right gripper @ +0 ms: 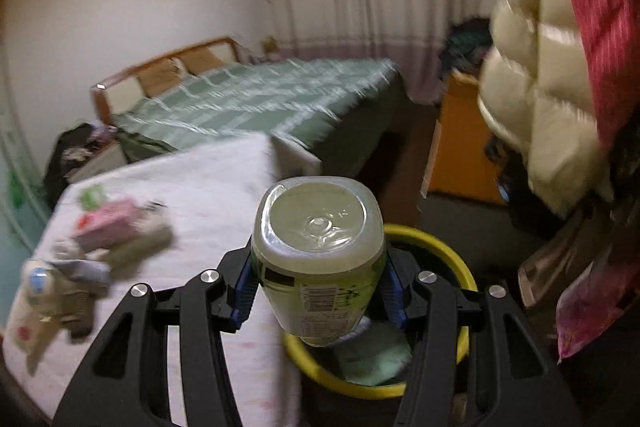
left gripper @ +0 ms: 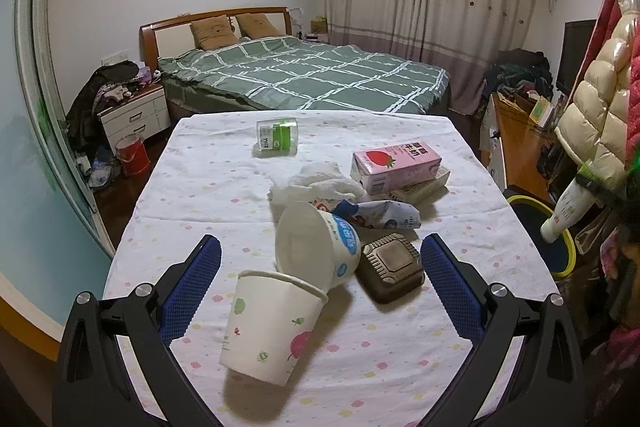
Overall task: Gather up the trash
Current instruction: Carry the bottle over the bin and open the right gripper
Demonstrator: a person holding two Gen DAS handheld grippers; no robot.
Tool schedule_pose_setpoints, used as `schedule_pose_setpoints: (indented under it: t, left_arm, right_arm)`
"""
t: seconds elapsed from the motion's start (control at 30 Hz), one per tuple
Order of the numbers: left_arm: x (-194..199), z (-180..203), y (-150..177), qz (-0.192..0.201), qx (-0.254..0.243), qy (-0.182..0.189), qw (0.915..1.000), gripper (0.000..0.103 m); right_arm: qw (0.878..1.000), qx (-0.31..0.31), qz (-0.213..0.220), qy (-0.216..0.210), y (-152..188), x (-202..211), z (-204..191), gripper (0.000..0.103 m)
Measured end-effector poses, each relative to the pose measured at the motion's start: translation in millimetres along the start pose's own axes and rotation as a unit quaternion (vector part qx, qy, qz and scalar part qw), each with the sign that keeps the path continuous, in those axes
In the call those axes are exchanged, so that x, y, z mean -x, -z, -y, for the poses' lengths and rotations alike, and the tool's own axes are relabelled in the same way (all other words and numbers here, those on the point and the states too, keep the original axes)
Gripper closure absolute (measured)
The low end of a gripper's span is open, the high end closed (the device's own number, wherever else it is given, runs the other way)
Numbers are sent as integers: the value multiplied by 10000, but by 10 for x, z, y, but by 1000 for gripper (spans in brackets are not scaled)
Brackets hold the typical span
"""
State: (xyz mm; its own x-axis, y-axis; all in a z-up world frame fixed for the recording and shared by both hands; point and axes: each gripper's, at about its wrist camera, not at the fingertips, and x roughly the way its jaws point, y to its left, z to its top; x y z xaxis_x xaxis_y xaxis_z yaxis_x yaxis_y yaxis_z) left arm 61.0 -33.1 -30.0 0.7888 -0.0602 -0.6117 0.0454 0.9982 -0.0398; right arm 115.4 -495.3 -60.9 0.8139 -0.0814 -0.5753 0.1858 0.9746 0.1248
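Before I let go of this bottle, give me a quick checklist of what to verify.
1. Right hand-held gripper shut on the bottle: ok.
2. Bottle over the yellow-rimmed bin: ok.
3. Bin has room: cannot tell, something green lies inside.
4. Left hand-held gripper open and free: ok.
5. Next trash within its reach, paper cup: ok.

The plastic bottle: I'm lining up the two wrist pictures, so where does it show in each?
Left wrist view: the plastic bottle is at the far right edge, tilted neck-down above the yellow-rimmed bin.
Right wrist view: the bottle fills the lower centre, base toward the camera, clamped in the right gripper.
Shared landmark: the yellow-rimmed bin, beside the table in both.
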Motion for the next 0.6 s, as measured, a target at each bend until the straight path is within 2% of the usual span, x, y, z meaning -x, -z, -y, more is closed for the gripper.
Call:
schedule_pose_setpoints:
  t: [0.2, 0.33, 0.47, 0.6]
  left_arm:
    - [-47, 50, -18, -62, -49, -6, 10000, 5]
    - [-92, 78, -16, -121, -74, 4, 9999, 5]
    - [-139, 89, 4, -188, -97, 5, 9998, 5]
    - [-185, 59, 29, -258, -50, 23, 9997, 5]
  right_arm:
    - [9932, -238, -1027, 495, 406, -843, 405, 53]
    - [9867, -289, -1469, 641, 601, -1176, 495, 53]
    - [9817, -283, -1700, 816, 705, -1375, 520, 52]
    - [9803, -229, -1723, 942, 757, -1379, 478, 52]
